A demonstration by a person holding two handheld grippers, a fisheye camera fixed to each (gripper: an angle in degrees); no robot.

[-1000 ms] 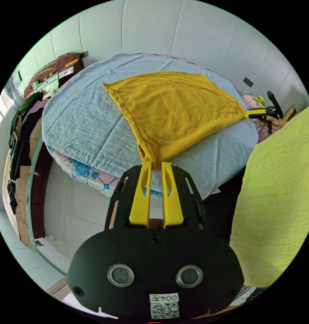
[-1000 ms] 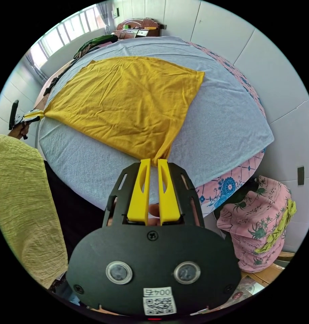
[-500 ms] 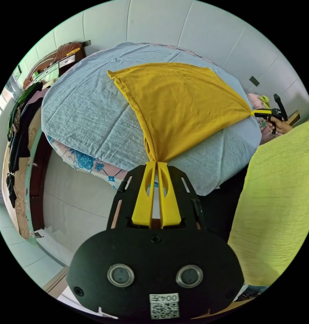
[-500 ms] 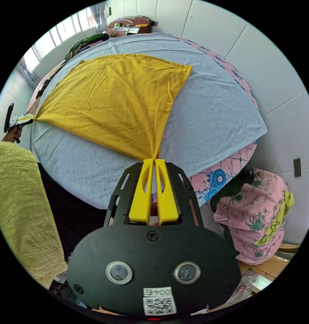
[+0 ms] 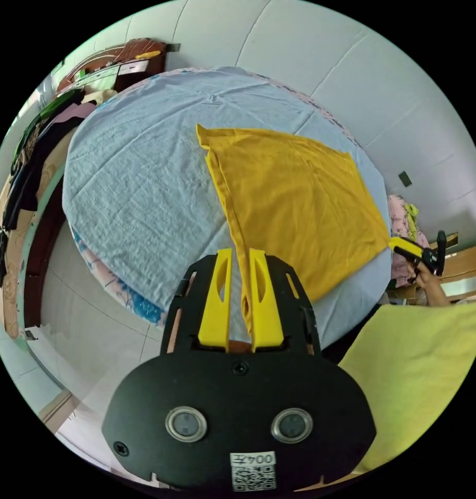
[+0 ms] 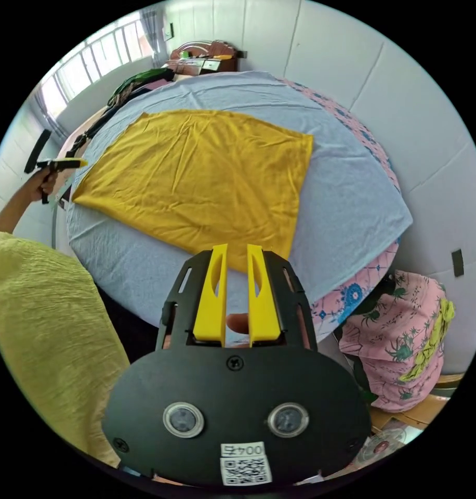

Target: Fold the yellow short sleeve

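**Yellow short sleeve laid flat on the bed**

The yellow short sleeve (image 6: 196, 171) lies spread on the bed's pale blue sheet (image 6: 347, 192), reaching toward the near edge. In the left gripper view, the left claw (image 5: 240, 254) has its jaws spread, with a strip of the garment's hem running between them; whether either jaw touches the cloth cannot be told. In the right gripper view, the right claw (image 6: 233, 249) is spread at the garment's near corner, holding nothing. A pink floral bundle (image 6: 399, 343) sits beside the bed. The person's yellow-green sleeve (image 6: 45, 332) shows at the left.
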